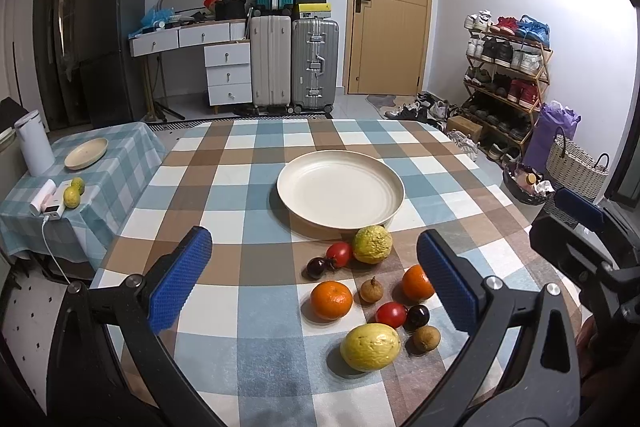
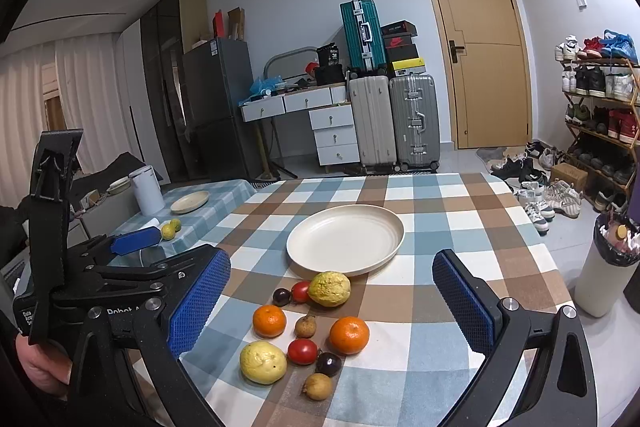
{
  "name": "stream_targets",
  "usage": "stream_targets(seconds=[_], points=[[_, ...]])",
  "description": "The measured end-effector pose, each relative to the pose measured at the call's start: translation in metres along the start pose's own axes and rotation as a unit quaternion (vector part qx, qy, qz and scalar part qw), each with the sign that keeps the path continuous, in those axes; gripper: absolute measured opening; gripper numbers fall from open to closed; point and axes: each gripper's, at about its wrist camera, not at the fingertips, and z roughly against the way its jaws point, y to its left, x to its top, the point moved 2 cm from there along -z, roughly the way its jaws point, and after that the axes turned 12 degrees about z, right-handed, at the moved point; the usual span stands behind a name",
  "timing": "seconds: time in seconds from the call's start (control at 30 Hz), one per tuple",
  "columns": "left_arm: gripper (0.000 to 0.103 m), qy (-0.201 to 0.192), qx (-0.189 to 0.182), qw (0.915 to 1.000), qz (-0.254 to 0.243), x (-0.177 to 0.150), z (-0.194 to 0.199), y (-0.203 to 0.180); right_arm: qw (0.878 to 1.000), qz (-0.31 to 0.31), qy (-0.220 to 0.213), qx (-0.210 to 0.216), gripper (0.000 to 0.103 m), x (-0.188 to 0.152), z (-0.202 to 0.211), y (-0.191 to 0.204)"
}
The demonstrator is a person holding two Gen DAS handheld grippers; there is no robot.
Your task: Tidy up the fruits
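Looking past both grippers, the checked table (image 1: 248, 163) is seen first, with the empty cream plate (image 1: 340, 195) straight ahead of the fingers and nothing loaded on it yet. The left gripper (image 1: 314, 279) is held with its fingers spread wide apart, nothing between them; same story for the right gripper (image 2: 332, 307), wide apart and empty, hovering above the table.

The fruit is clustered just in front of the fingertips, nearer than the plate. Biggest are two yellow bumpy fruits, one (image 1: 372, 244) touching the plate rim, the other (image 1: 370, 346) closest to the left gripper. Probably the heaviest and firm, so a grip across the widest middle is suggested. Then two oranges (image 2: 269, 321) (image 2: 349, 335): round, slightly soft skin, likely to roll, best squeezed gently at the equator. Two tomatoes (image 2: 302, 351) (image 2: 301, 291) are smooth and easily bruised, so light pressure only. Smallest are the dark plums (image 2: 329, 363) and brown longans (image 2: 305, 326), light but slippery and easily squirted out.
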Motion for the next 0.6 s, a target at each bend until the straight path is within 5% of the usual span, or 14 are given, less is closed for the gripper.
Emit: stream_targets(seconds=[0.6], points=[[0.102, 0.002, -0.003, 1.0, -0.001, 0.0005, 0.0021, -0.0007, 1.0, -0.002, 0.002, -0.001, 0.103, -0.0013, -0.0002, -0.0012]])
